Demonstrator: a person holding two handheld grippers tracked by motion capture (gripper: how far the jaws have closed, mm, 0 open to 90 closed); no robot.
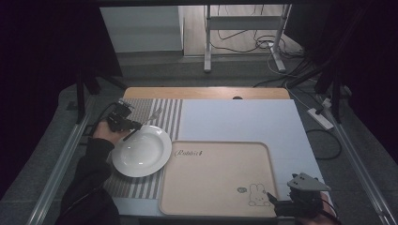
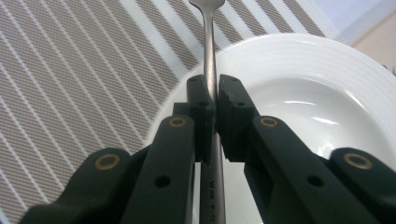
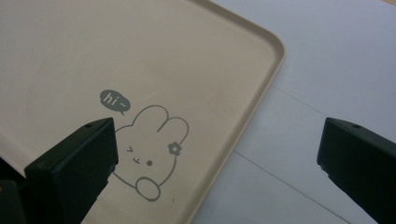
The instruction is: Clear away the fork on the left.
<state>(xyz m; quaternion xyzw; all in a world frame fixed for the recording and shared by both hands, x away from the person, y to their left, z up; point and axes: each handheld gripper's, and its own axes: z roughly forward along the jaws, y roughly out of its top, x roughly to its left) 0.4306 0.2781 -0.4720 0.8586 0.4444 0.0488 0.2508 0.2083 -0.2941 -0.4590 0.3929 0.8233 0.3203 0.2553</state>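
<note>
The counter [image 1: 234,117] has a striped mat [image 1: 164,112] on its left side. A big tan tray [image 1: 216,178] lies near the front, with a bunny picture [image 3: 149,154] in its corner. A white plate [image 1: 141,151] sits on the mat, left of the tray. The left tool [image 2: 212,100] pinches a fork [image 2: 208,42] by its thin handle, over the plate's far left edge. The right tool [image 3: 217,154] is spread wide over the tray's near right corner. The handle is smooth, so the fork could tip or slip and clink on the plate.

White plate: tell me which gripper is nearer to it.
Left. The left gripper, clamping a fork, hangs at the white plate's rim; the right gripper sits open past the tray.
</note>
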